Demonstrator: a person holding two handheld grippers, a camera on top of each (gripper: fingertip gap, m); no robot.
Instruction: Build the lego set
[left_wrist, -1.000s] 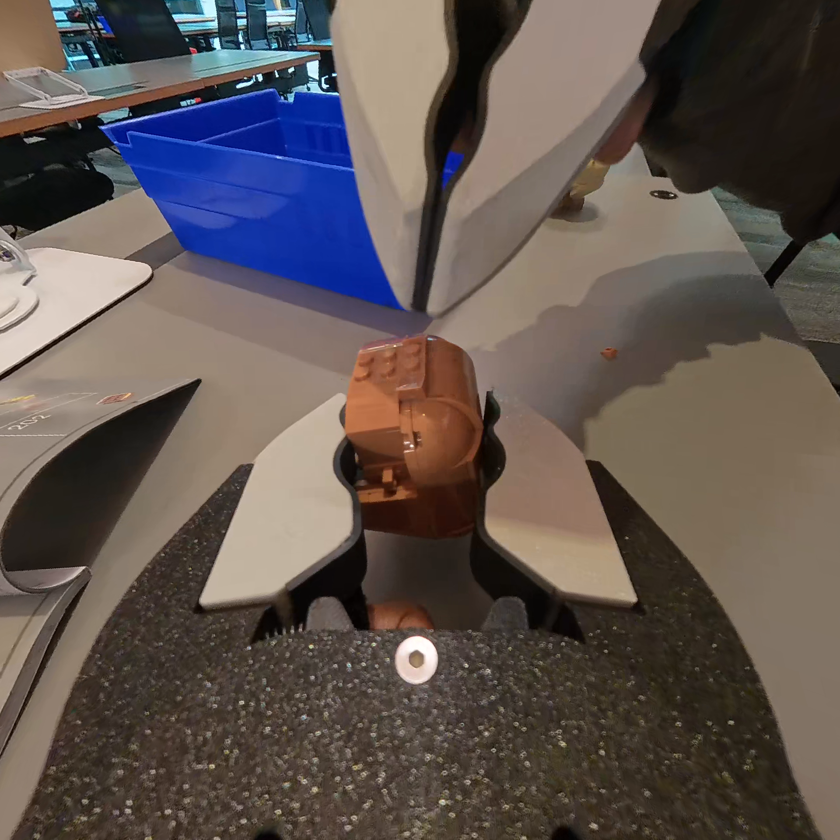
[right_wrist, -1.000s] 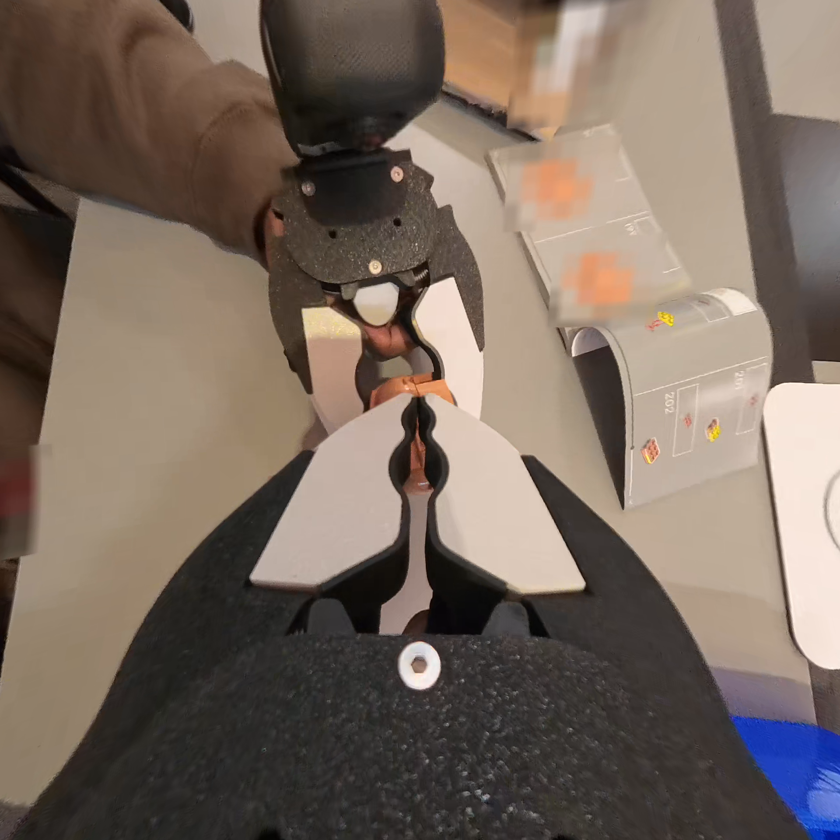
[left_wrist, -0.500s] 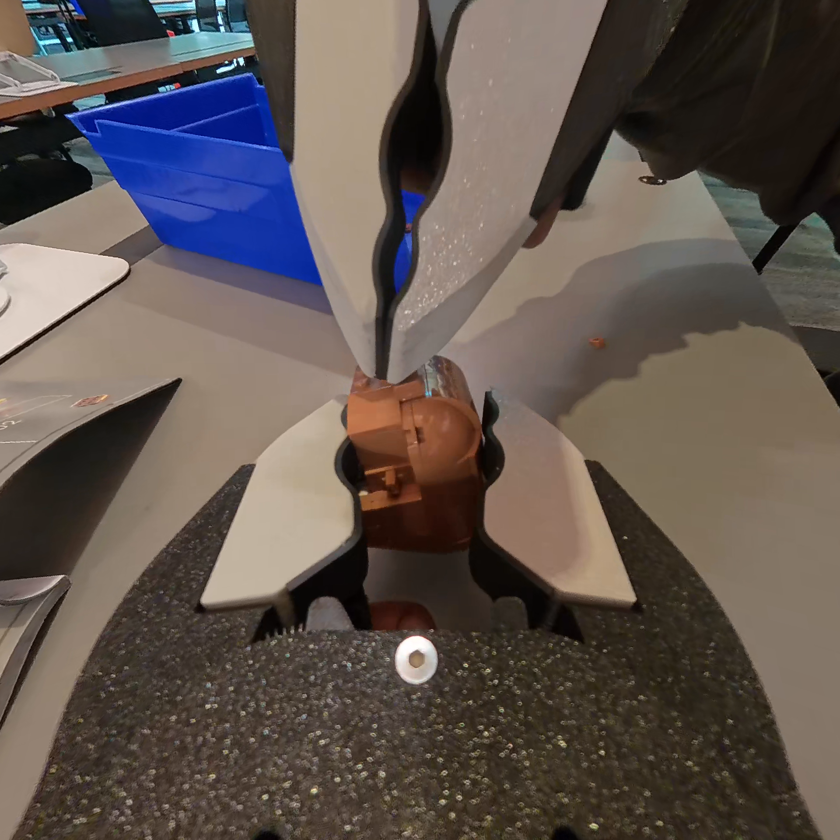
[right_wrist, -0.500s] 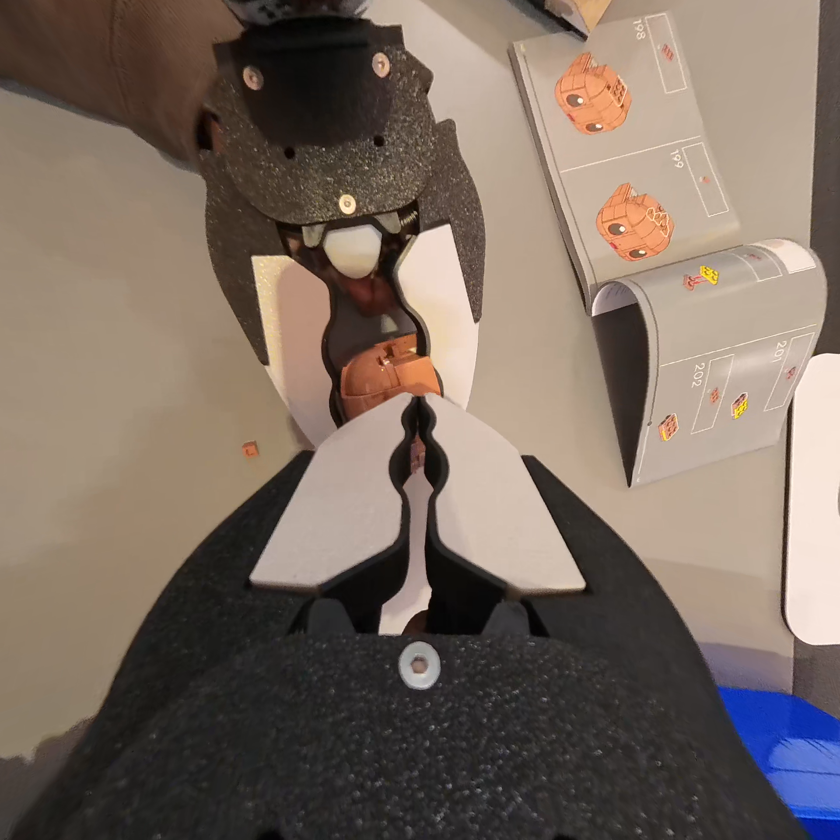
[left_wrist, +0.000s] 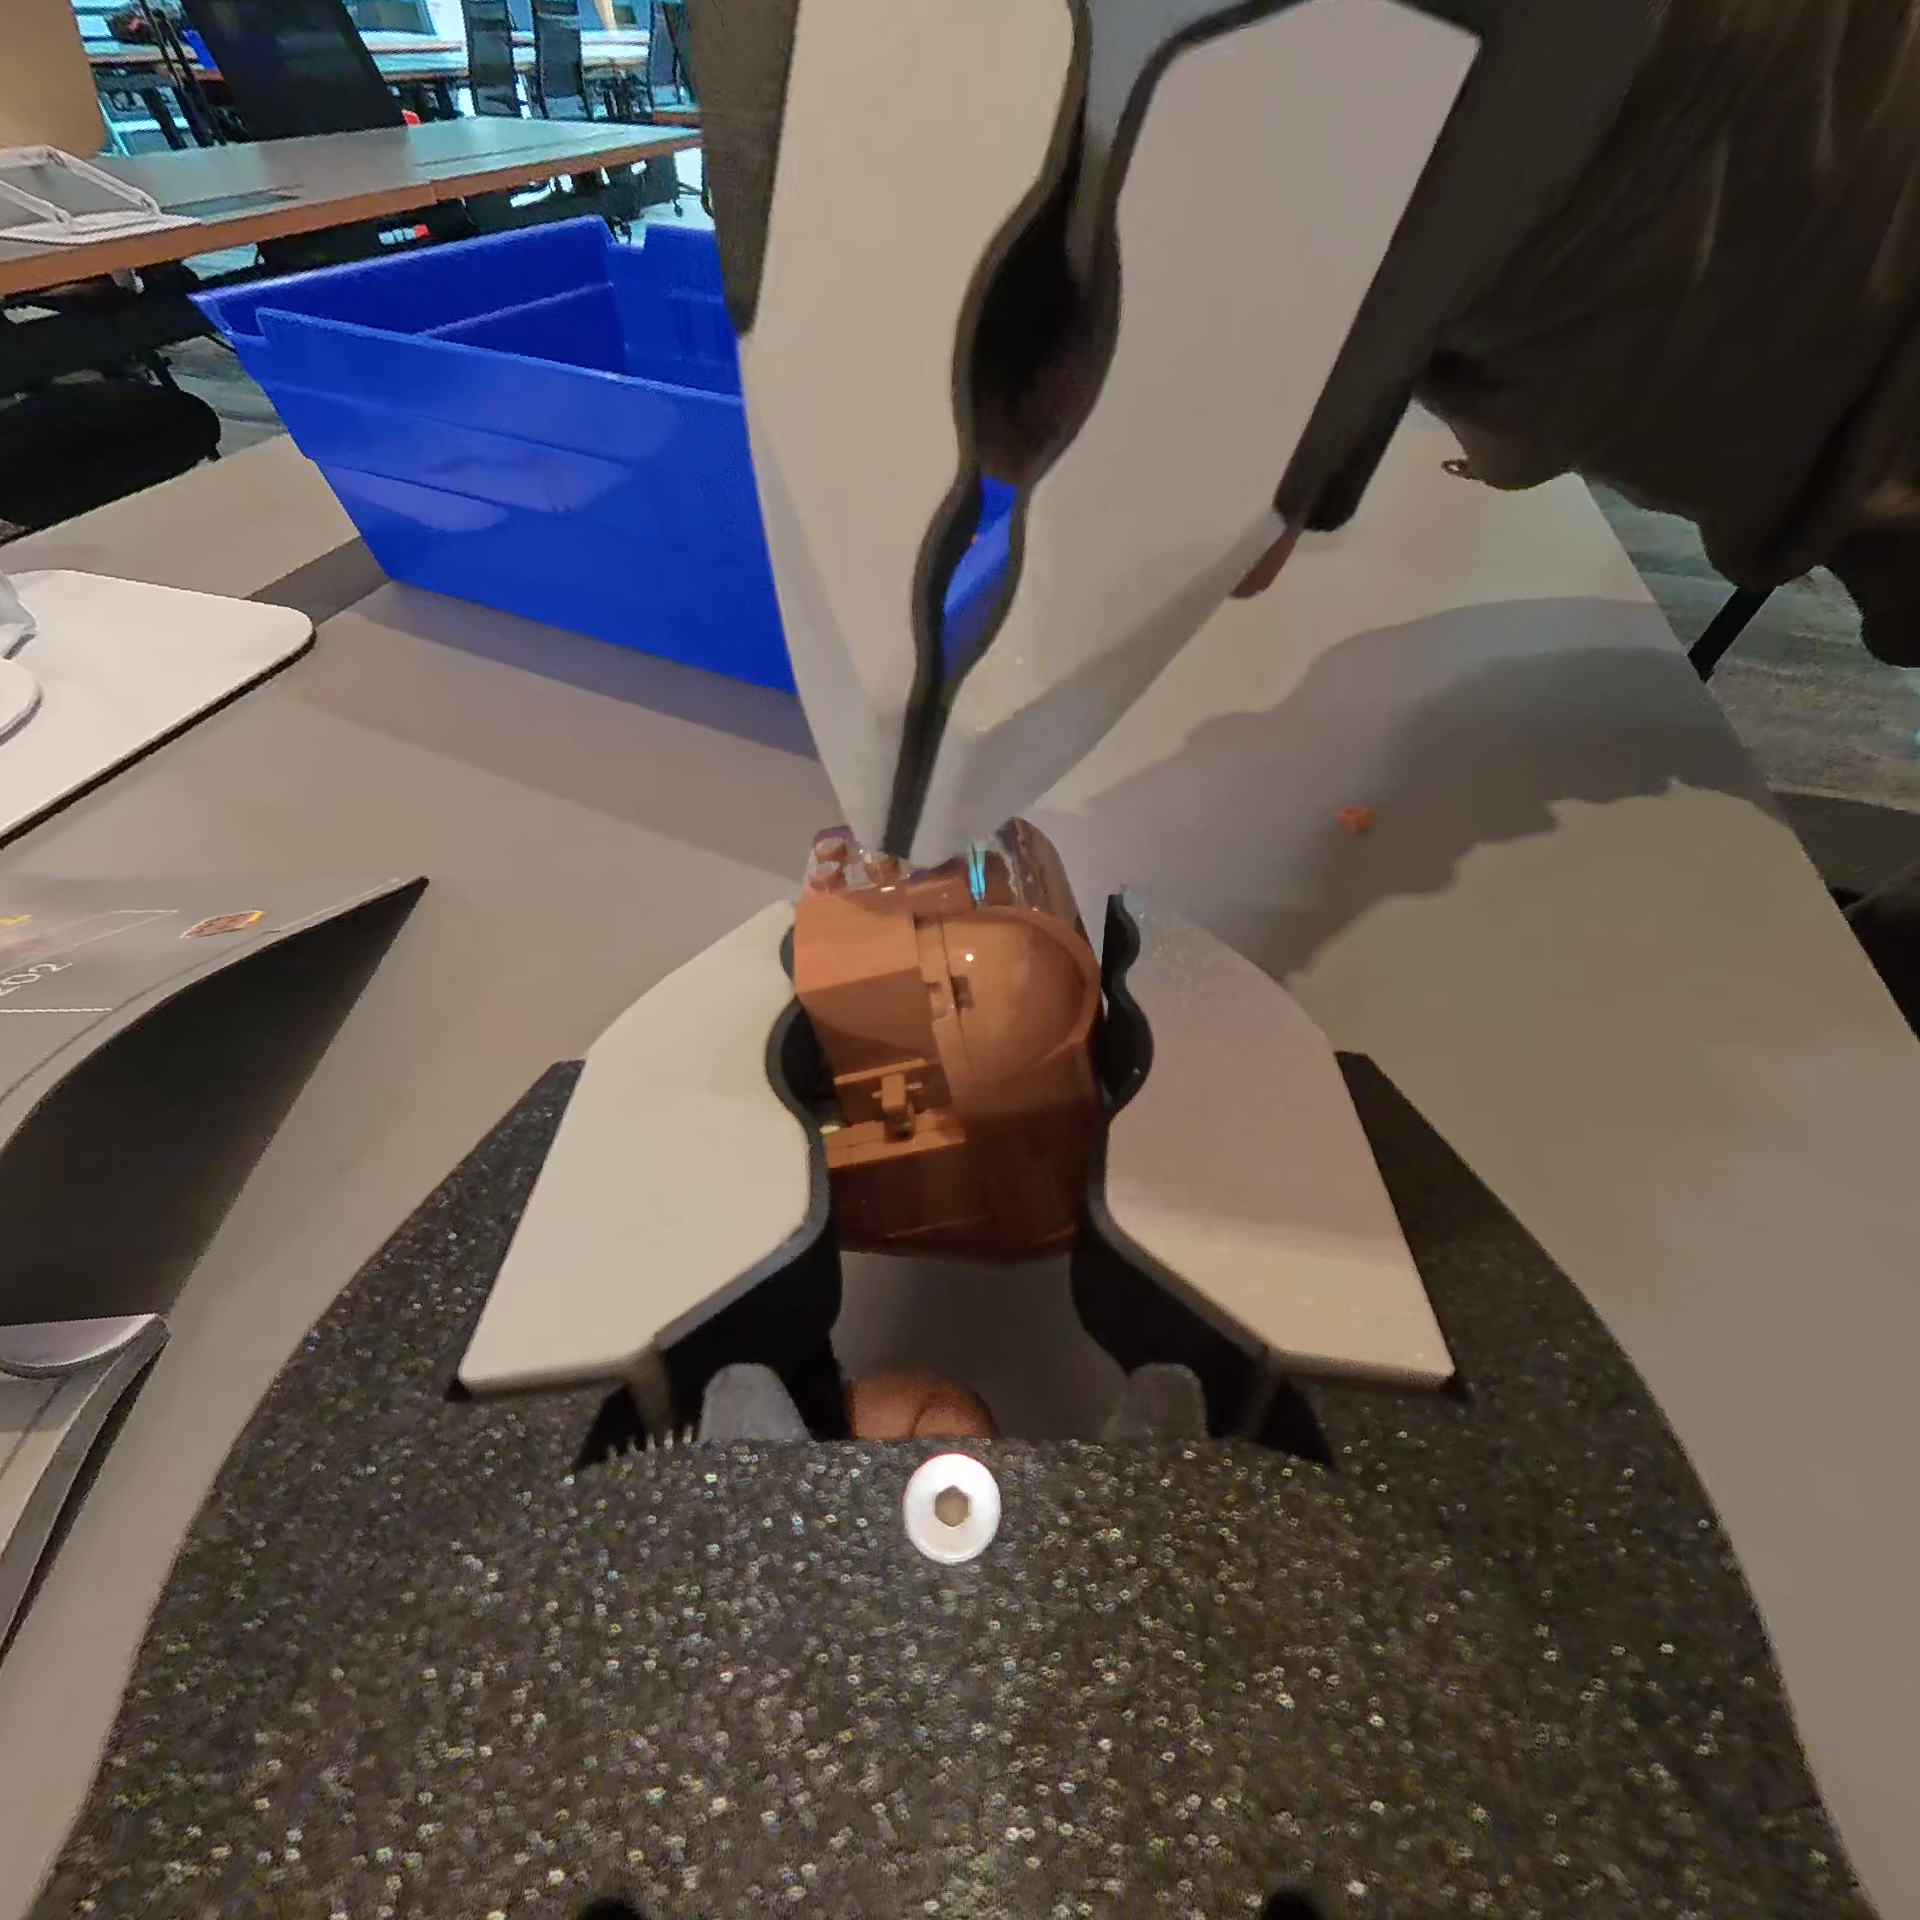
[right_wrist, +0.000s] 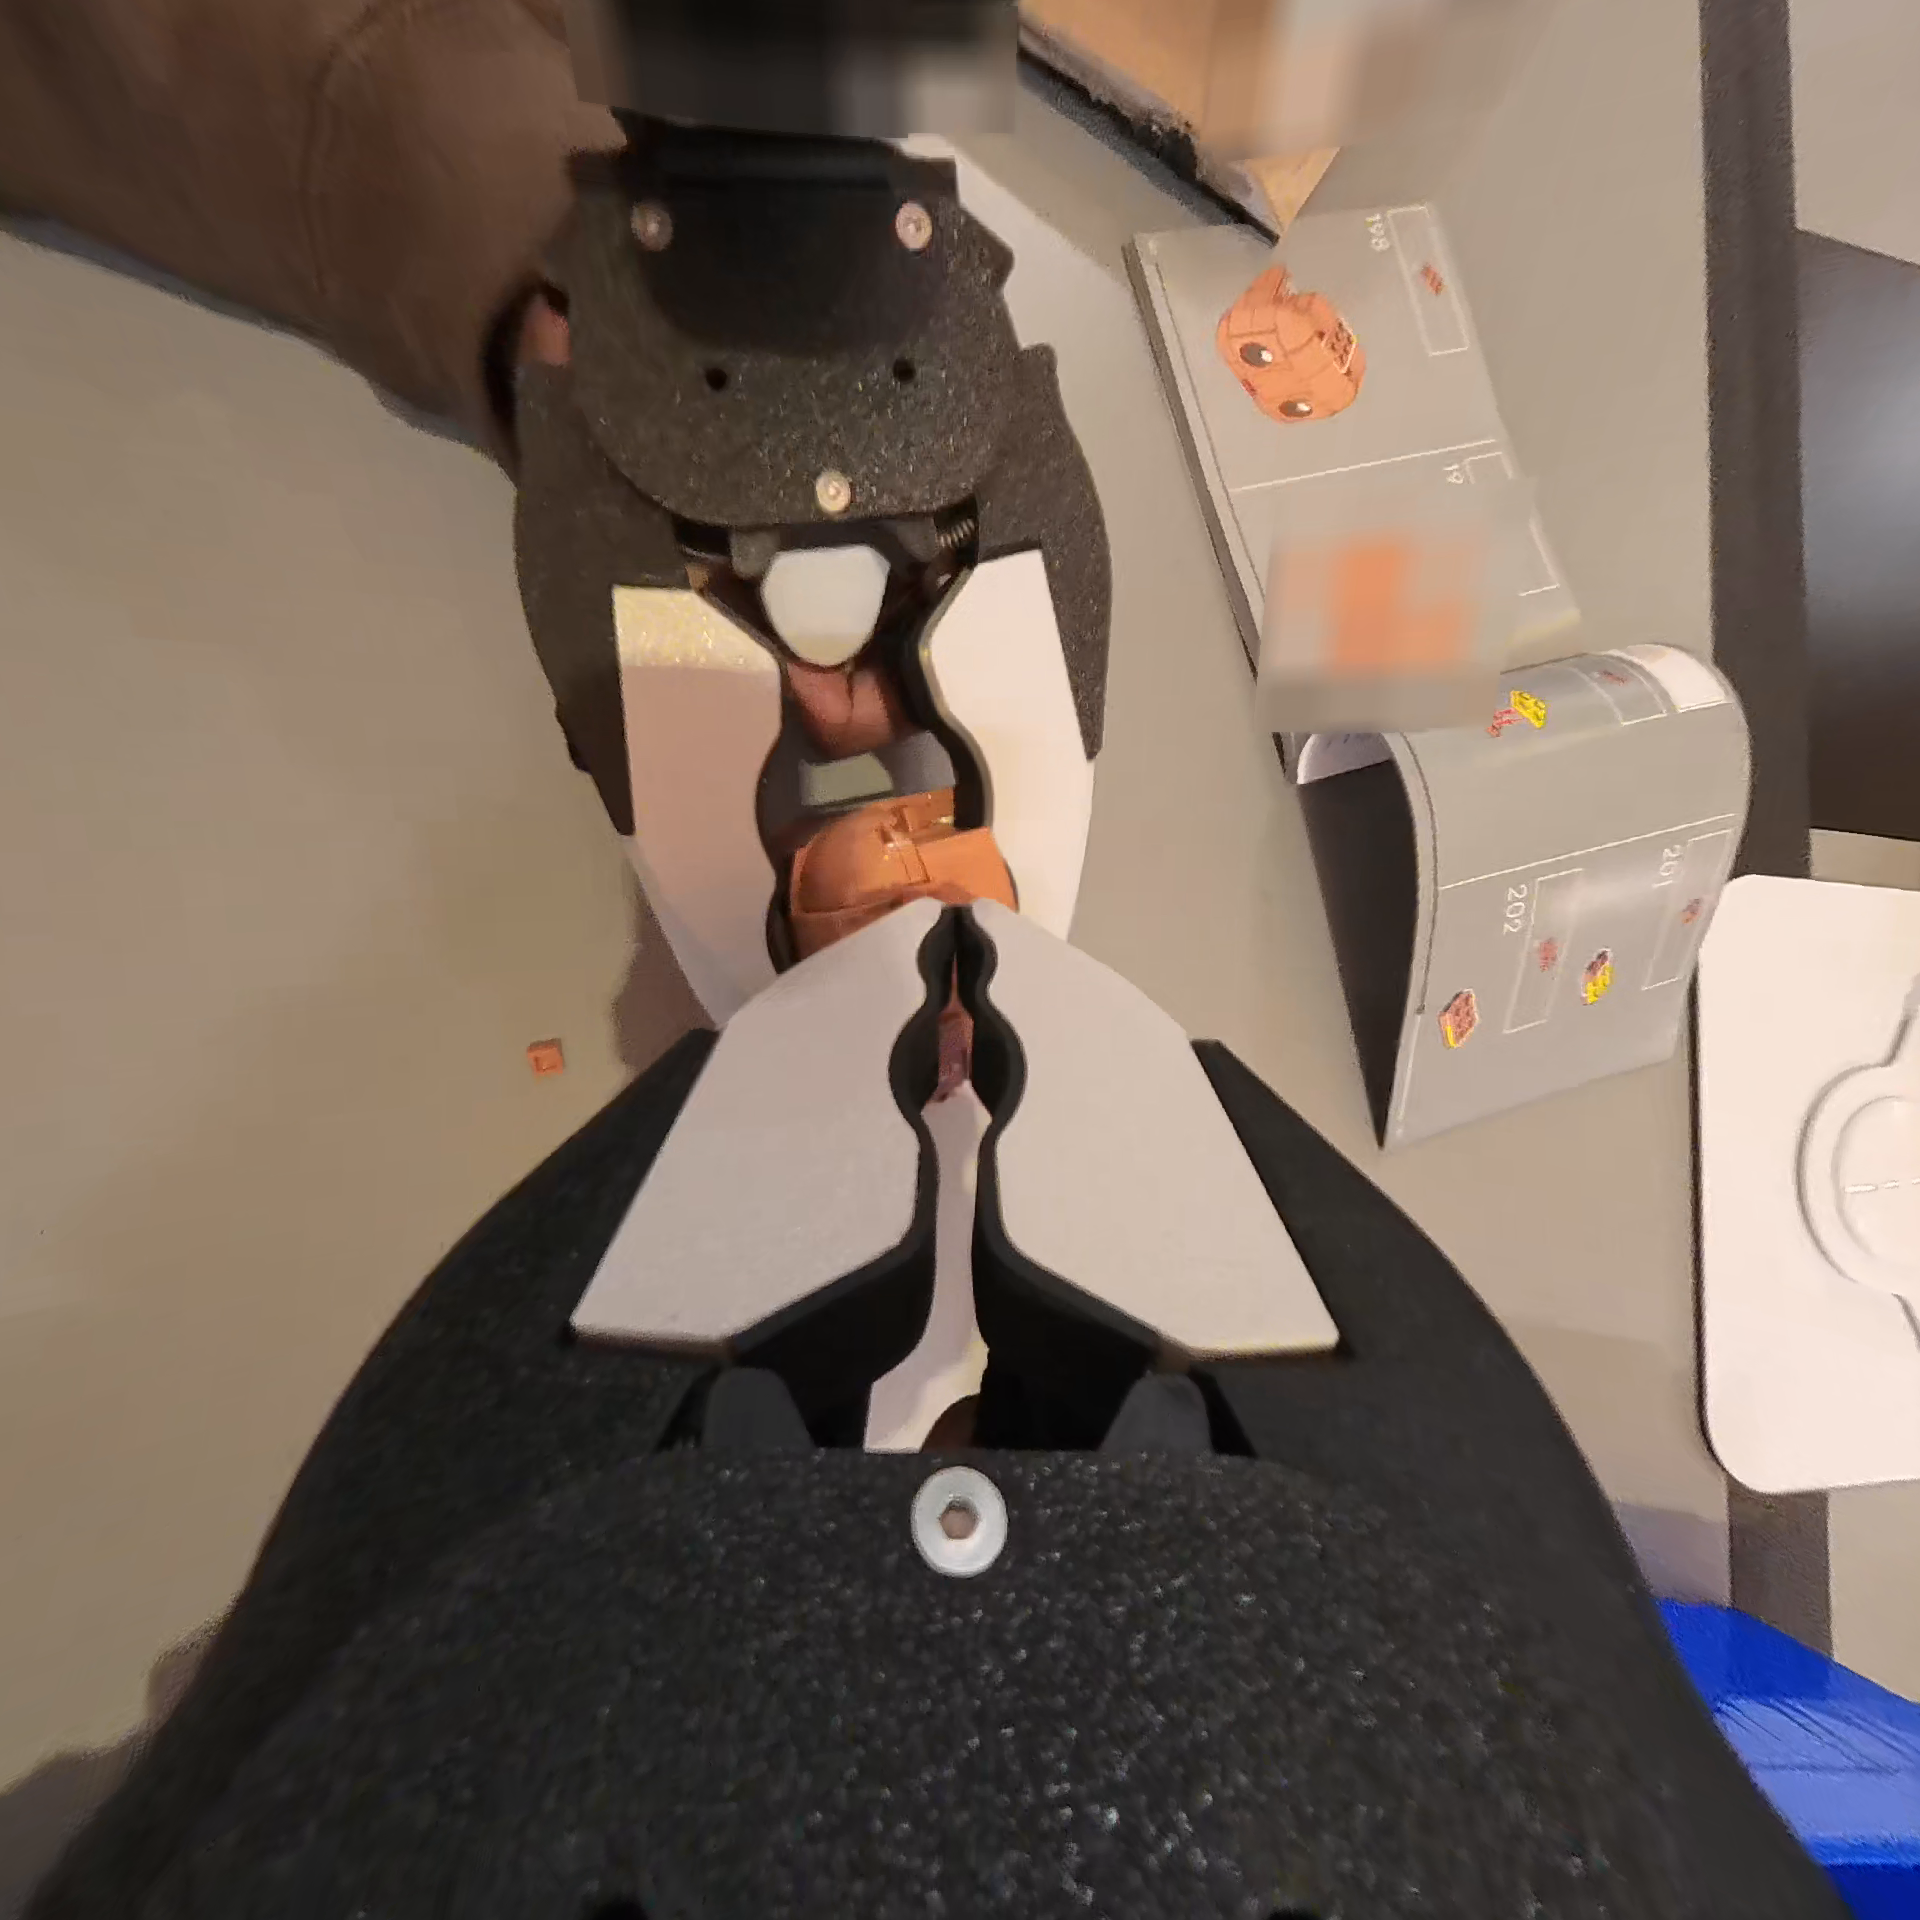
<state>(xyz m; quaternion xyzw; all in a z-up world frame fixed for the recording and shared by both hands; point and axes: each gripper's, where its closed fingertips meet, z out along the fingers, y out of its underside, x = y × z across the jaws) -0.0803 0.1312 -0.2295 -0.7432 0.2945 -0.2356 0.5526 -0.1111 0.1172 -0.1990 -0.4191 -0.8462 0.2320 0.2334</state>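
The left tongs (left_wrist: 951, 1049) grip the brown model (left_wrist: 951, 1060); the clenched right tongs (left_wrist: 909, 847) touch its studded top from above.

Count of things on the table (left_wrist: 1558, 1091)

Two tools: left tool (left_wrist: 951, 997) and right tool (right_wrist: 956, 914). One brown lego assembly (left_wrist: 956, 1049), one small loose brown piece (right_wrist: 544, 1059), one open instruction booklet (right_wrist: 1538, 914), one blue bin (left_wrist: 499, 457), one white tray (right_wrist: 1808, 1195).
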